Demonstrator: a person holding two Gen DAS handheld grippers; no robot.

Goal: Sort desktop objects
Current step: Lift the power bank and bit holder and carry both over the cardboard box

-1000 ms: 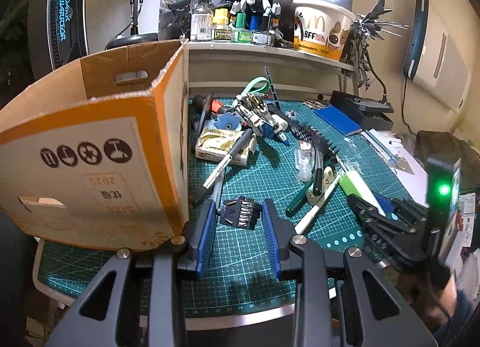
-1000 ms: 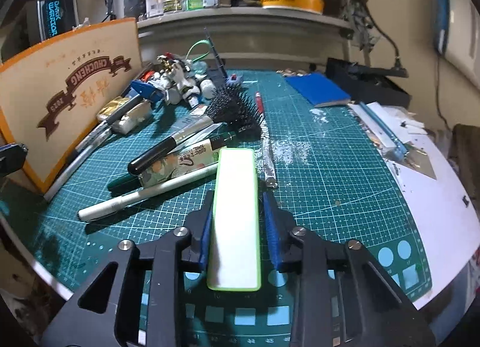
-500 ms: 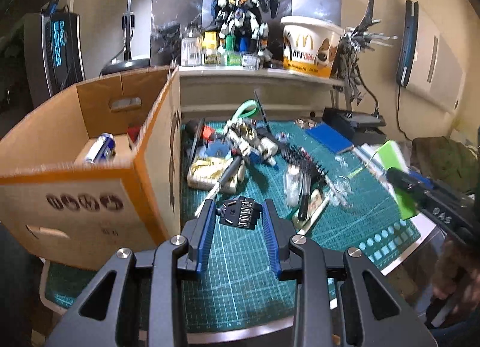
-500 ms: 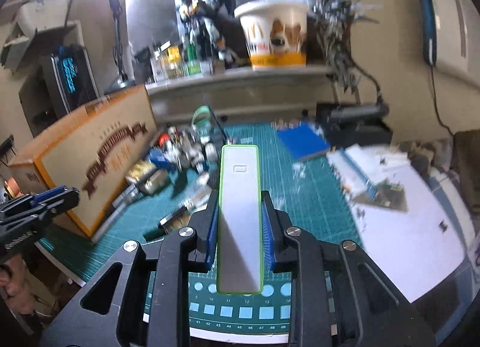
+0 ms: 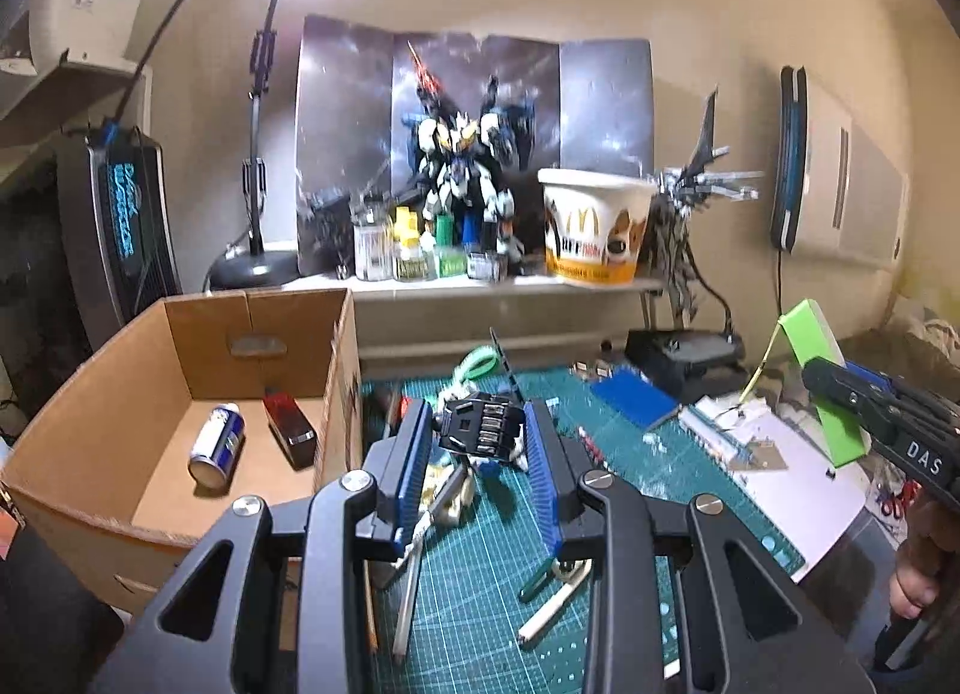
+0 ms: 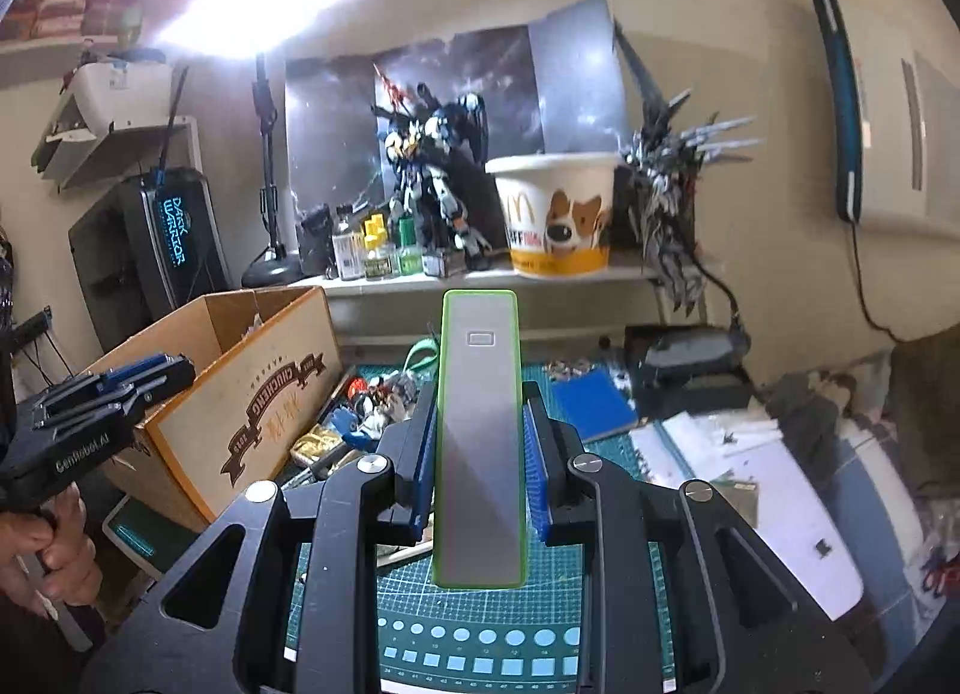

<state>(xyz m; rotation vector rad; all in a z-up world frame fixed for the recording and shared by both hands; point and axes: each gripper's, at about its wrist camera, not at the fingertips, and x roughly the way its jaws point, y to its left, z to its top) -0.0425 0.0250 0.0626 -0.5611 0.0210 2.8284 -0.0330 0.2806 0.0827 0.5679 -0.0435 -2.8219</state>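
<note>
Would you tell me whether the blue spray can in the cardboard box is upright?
Tipped: the blue spray can lies on its side on the cardboard box floor.

Your left gripper pinches a small black bit holder between its blue pads, while your right gripper clamps a flat grey green-edged power bank lengthwise, its far end jutting beyond the fingertips.

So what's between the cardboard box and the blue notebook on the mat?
Left wrist view: between the cardboard box and the blue notebook lies a clutter of tools, partly hidden by the left gripper.
</note>
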